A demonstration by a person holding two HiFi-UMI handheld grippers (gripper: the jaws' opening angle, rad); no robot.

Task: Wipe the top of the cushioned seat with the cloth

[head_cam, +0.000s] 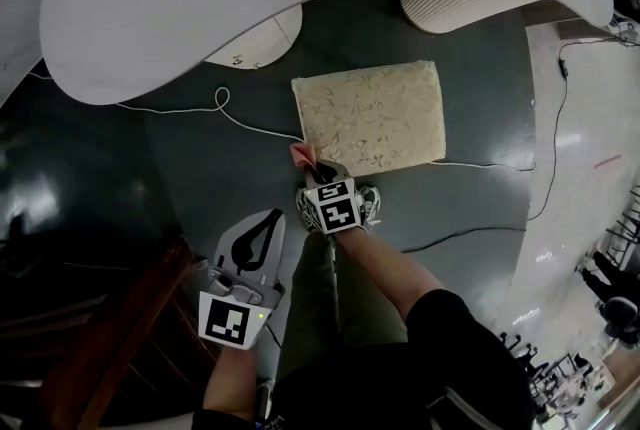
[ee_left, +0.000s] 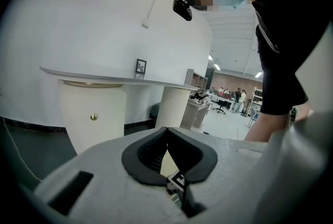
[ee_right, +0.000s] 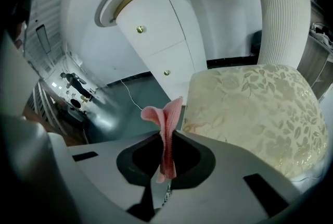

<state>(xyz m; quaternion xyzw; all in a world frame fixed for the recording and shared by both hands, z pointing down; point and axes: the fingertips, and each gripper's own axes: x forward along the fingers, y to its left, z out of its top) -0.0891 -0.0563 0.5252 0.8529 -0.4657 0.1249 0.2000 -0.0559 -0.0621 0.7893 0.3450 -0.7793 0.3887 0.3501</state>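
The right gripper [ee_right: 166,137] has its jaws clenched on the pink cloth [ee_right: 164,113]. It holds the cloth just off the near left corner of the cushioned seat [head_cam: 375,113], apparently poised for a first stroke. The left gripper [head_cam: 265,223] hangs back, jaws closed on nothing. The seat top is bare. Cables [head_cam: 240,123] trail on the floor [head_cam: 180,178] from its near corners, and a curved worktop [head_cam: 200,8] overhangs near its far edge.

Two in hand — a left gripper [head_cam: 258,240] and right gripper [head_cam: 322,173] — one cloth [head_cam: 303,156], one cushioned seat [head_cam: 372,116].

Left hand-held gripper [head_cam: 268,223], right hand-held gripper [head_cam: 320,170]: closed.
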